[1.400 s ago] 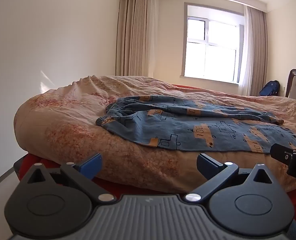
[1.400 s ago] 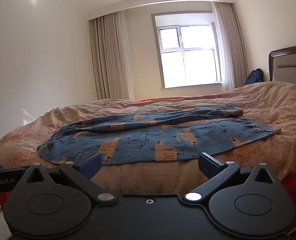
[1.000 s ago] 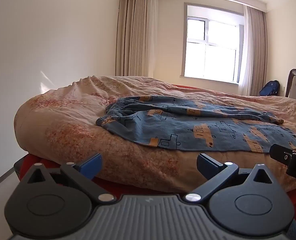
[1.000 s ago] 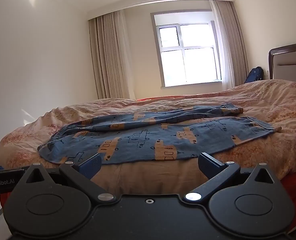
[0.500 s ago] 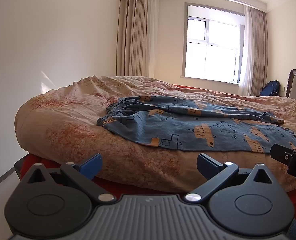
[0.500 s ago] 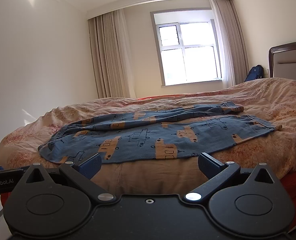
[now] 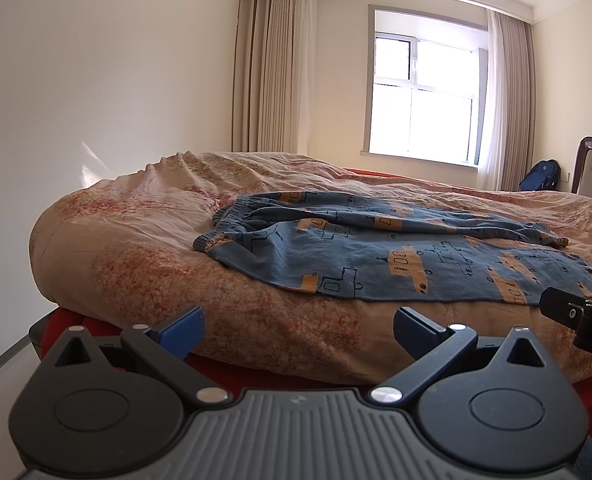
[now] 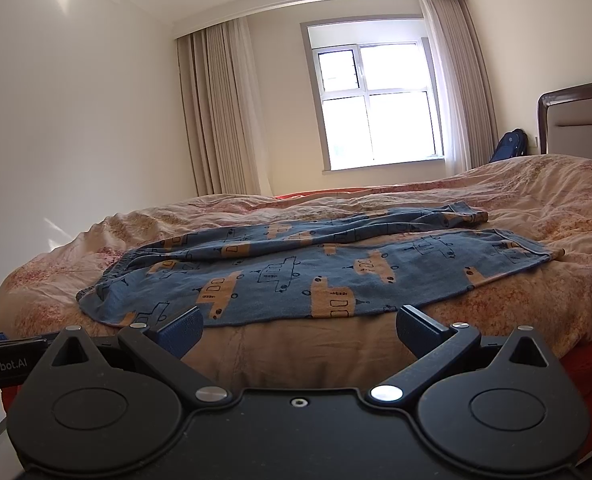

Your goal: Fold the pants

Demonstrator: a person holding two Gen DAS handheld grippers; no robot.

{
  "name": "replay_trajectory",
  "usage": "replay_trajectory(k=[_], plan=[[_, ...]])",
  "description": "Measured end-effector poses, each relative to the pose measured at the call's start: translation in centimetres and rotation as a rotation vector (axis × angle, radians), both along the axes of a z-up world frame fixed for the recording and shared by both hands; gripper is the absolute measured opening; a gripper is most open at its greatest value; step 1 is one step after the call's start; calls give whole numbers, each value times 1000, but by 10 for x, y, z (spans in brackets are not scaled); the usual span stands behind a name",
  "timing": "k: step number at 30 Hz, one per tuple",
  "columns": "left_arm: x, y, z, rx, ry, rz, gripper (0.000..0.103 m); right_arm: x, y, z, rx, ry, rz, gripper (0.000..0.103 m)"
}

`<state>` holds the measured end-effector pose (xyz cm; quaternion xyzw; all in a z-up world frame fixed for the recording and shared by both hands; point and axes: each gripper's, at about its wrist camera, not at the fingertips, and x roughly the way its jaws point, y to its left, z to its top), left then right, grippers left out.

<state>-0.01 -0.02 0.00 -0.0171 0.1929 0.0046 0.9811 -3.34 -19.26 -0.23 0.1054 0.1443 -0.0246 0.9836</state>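
Blue pants (image 7: 376, 256) with orange vehicle prints lie spread on the bed, waistband to the left, legs running right; they also show in the right wrist view (image 8: 316, 268). My left gripper (image 7: 298, 330) is open and empty, held in front of the bed's near edge, below the waistband end. My right gripper (image 8: 300, 330) is open and empty, in front of the bed edge below the middle of the pants. The right gripper's body shows at the right edge of the left wrist view (image 7: 580, 316).
The bed has a rumpled pink-orange floral quilt (image 7: 156, 248) over a red base (image 8: 584, 364). A dark headboard (image 8: 576, 116) stands at the right. A window (image 8: 376, 100) with curtains is behind, a blue bag (image 8: 510, 144) below it. A white wall is on the left.
Both grippers have drifted very slightly; the view of the bed and pants is almost the same. Both stay open.
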Motion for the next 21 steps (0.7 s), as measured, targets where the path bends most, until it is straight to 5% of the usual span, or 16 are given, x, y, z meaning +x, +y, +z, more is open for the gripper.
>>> replay_trajectory(k=[21], plan=[[1,6,-3,4,3,2,103,0,0,0,0,1,0,103]])
